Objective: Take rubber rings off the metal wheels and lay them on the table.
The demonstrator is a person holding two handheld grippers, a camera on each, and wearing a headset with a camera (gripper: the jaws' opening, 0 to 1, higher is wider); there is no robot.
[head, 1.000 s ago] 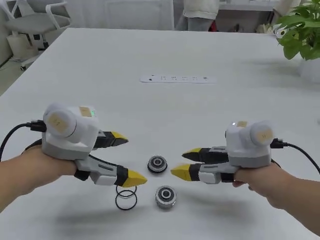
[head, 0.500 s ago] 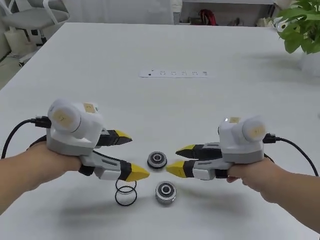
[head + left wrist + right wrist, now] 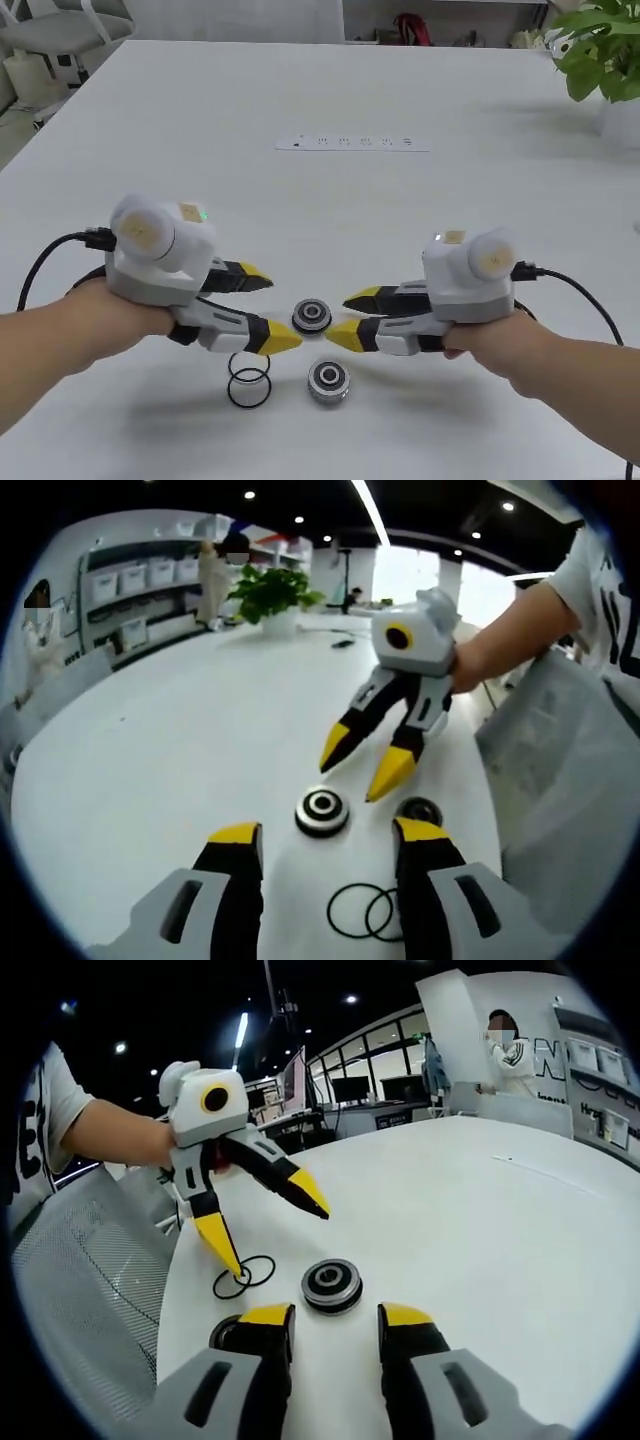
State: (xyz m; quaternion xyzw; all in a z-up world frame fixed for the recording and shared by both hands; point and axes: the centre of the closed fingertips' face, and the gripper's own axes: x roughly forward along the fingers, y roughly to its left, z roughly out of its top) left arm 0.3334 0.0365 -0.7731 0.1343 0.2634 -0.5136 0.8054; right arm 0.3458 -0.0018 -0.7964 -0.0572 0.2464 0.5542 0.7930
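Note:
Two metal wheels lie on the white table [image 3: 330, 200]. The farther wheel [image 3: 311, 315] [image 3: 322, 810] [image 3: 332, 1286] sits between the tips of both grippers. The nearer wheel [image 3: 329, 379] [image 3: 419, 810] [image 3: 225, 1332] lies closer to me, partly hidden by a jaw in the right gripper view. Two black rubber rings [image 3: 249, 383] [image 3: 365, 912] [image 3: 245, 1275] lie overlapping, left of the nearer wheel. My left gripper [image 3: 272, 307] [image 3: 328, 832] [image 3: 272, 1235] is open just left of the farther wheel. My right gripper [image 3: 342, 317] [image 3: 333, 1316] [image 3: 362, 763] is open just right of it. Neither holds anything.
A white power strip [image 3: 352, 143] lies flat on the table's middle, farther away. A potted plant [image 3: 600, 50] stands at the far right corner. An office chair [image 3: 50, 35] is beyond the far left edge. Cables trail back from both grippers.
Both grippers have come inward toward each other, so their tips now flank the farther wheel. Wheels and rings have not moved; the head camera has tilted slightly.

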